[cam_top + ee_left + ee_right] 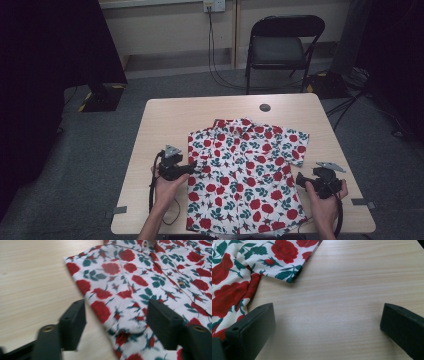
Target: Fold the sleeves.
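Lying flat on the pale wooden table (165, 120) in the high view, the white short-sleeved shirt with red roses and green leaves (245, 170) looks light, soft and easily wrinkled. In the left gripper view, the left gripper (116, 323) stands released astride its side edge, a good place to pinch. In the right gripper view, the right gripper (328, 325) is released over bare wood beside the sleeve.

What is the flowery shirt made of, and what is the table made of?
The shirt looks like thin woven cloth, maybe cotton or rayon: it wrinkles softly and has a matte rose print. The table looks like pale wood or wood-look laminate: fine straight grain lines with a smooth, faintly shiny surface. Which of the two is hard to tell.
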A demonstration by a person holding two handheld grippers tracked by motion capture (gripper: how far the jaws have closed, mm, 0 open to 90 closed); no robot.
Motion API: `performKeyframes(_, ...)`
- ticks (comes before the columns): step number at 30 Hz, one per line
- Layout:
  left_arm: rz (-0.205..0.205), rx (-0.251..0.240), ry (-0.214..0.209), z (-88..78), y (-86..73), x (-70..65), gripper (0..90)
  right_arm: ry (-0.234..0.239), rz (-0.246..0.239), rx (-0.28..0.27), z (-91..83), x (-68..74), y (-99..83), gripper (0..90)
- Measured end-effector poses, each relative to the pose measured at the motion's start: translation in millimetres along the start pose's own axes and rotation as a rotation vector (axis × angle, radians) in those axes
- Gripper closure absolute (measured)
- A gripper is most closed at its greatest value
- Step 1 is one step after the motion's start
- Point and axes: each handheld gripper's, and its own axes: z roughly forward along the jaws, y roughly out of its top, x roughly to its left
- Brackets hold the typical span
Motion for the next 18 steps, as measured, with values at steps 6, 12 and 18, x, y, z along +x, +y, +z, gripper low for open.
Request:
performKeyframes(6,-0.063,0.024,0.072,-13.7,-17.6,27.4,11.6,0.0,0.0,0.0,0.0,0.0,0.0,0.0)
performKeyframes(12,-0.1,0.036,0.199,-16.7,-33.3,42.9,8.0,0.0,0.0,0.0,0.0,0.0,0.0,0.0)
performKeyframes(18,-0.102,0.07,0.273,-11.6,-40.3,46.1,8.0,0.0,-0.001,0.0,0.0,-0.1,0.0,0.0)
